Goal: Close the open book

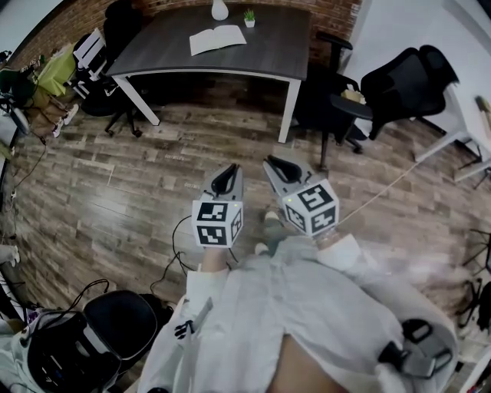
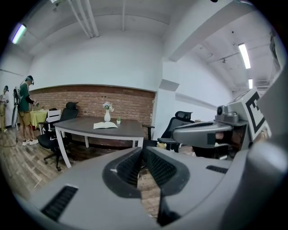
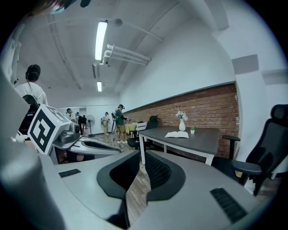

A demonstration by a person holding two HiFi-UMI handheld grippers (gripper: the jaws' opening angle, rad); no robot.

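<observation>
An open book (image 1: 217, 38) lies with white pages up on a dark grey table (image 1: 284, 46) across the room, far from both grippers. It also shows small in the left gripper view as the book (image 2: 105, 125) and in the right gripper view as the book (image 3: 177, 134). My left gripper (image 1: 228, 170) and right gripper (image 1: 270, 163) hang side by side over the wooden floor, pointing toward the table. The left gripper (image 2: 142, 150) is shut with nothing between its jaws. So is the right gripper (image 3: 140, 156).
A white vase (image 1: 219, 9) and a small potted plant (image 1: 249, 17) stand behind the book. Black office chairs (image 1: 406, 80) stand right of the table, another chair (image 1: 123, 31) at its left. Cables (image 1: 180, 249) trail on the floor. People (image 3: 119, 121) stand at the far end.
</observation>
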